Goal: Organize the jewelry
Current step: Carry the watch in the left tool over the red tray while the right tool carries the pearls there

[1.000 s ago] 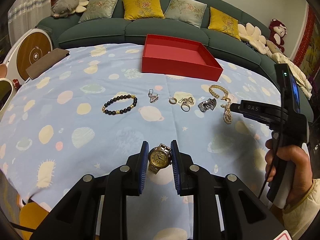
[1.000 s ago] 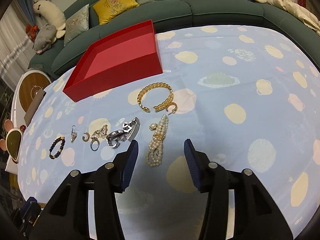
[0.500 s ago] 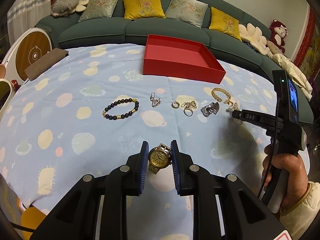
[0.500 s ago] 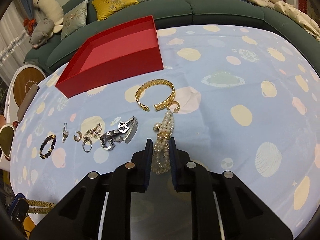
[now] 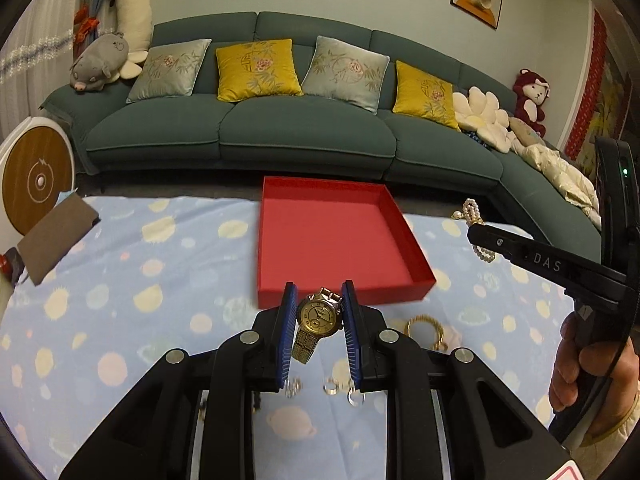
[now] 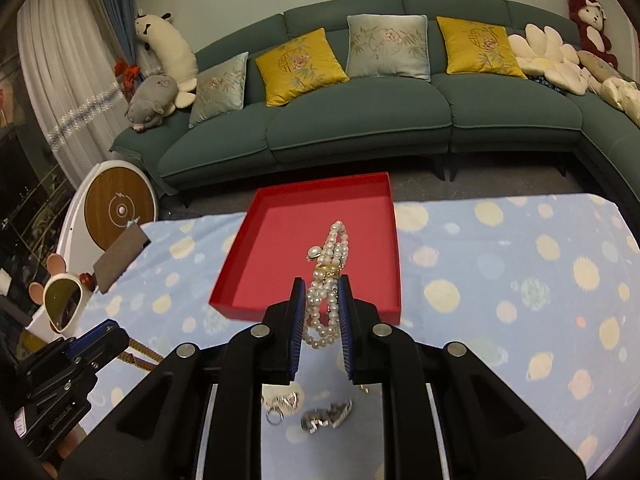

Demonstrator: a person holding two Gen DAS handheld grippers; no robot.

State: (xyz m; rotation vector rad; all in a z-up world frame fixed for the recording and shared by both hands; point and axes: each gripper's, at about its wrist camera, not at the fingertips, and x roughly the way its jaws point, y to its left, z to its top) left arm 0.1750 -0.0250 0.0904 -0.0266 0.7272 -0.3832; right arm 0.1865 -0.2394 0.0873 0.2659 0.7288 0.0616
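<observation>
Now, your biggest risk sits over the red tray (image 6: 276, 240): the pearl strand (image 6: 326, 276) droops loose from the right hand-held gripper (image 6: 322, 312), so a quick swing could slip it out short of the tray onto the bench (image 6: 520, 280). Smaller risk: the gold watch (image 5: 318, 316) is pinched only at its case, just short of the tray's near wall, and may twist free. Your left hand-held gripper (image 5: 318, 332) is closed narrowly on it; your right is clamped on the pearls above the tray's near end.
</observation>
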